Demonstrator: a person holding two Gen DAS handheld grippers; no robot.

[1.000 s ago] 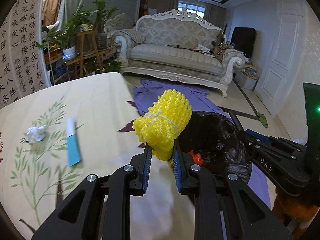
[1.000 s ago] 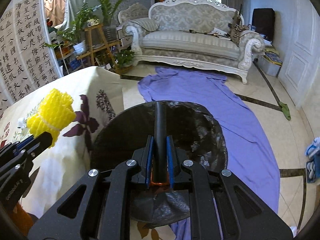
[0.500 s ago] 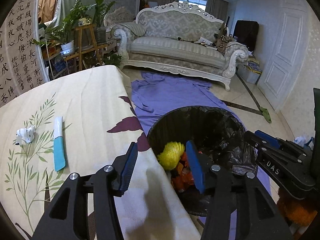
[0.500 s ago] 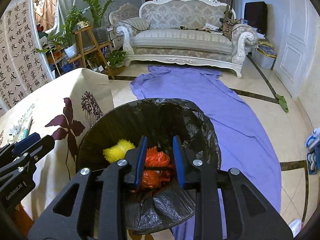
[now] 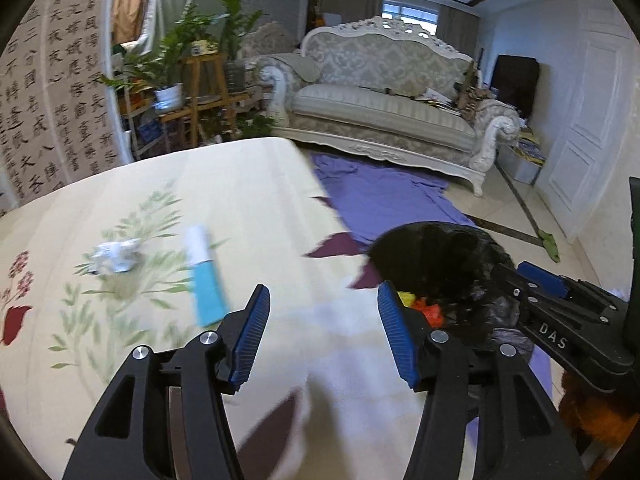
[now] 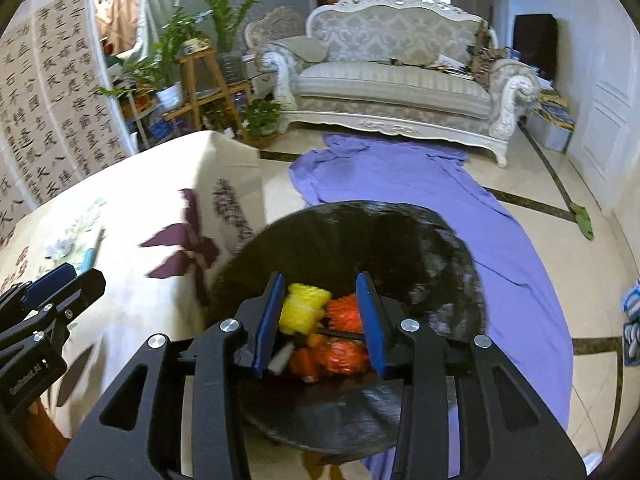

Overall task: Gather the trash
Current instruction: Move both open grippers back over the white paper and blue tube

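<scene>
**Ana:** Trash first: where is it lying?

**Ben:** Some is in the black-lined bin (image 6: 400, 240). From the right wrist view, the yellow foam net (image 6: 304, 308) and the orange scraps (image 6: 344, 354) sit at the bottom, straight ahead of and below the right gripper (image 6: 322, 316), seen through the gap between its fingers.

**Ana:** Is that gripper gripping any of it?

**Ben:** No. Its jaws are opening and nothing is pinched; the blue pads (image 6: 370, 316) stand apart with the trash far beneath them. A thin dark rod crosses low between the fingers, but I cannot tell what it is.

**Ana:** And the other one?

**Ben:** The left gripper (image 5: 322, 334) is released as well, jaws opening wide, with only the flowered tablecloth (image 5: 240, 200) showing in the gap. The bin (image 5: 440, 256) is just ahead of its right finger, off the table edge, with a little yellow and orange peeking past that fingertip.

**Ana:** Anything left on the table?

**Ben:** Two pieces. A white-and-teal wrapper (image 5: 204, 276) lies just ahead of the left finger, slightly to its left. A crumpled white paper (image 5: 116, 254) lies further left of that, apart from the wrapper. Both are blurred.

**Ana:** Do the grippers see each other?

**Ben:** Yes. The right one shows at the right edge of the left view, beyond the bin; the left one (image 6: 60, 284) shows at the far left of the right view, over the cloth.

**Ana:** Beyond the bin?

**Ben:** A purple sheet (image 6: 420, 176) on the floor, then a white sofa (image 6: 396, 80).
</scene>
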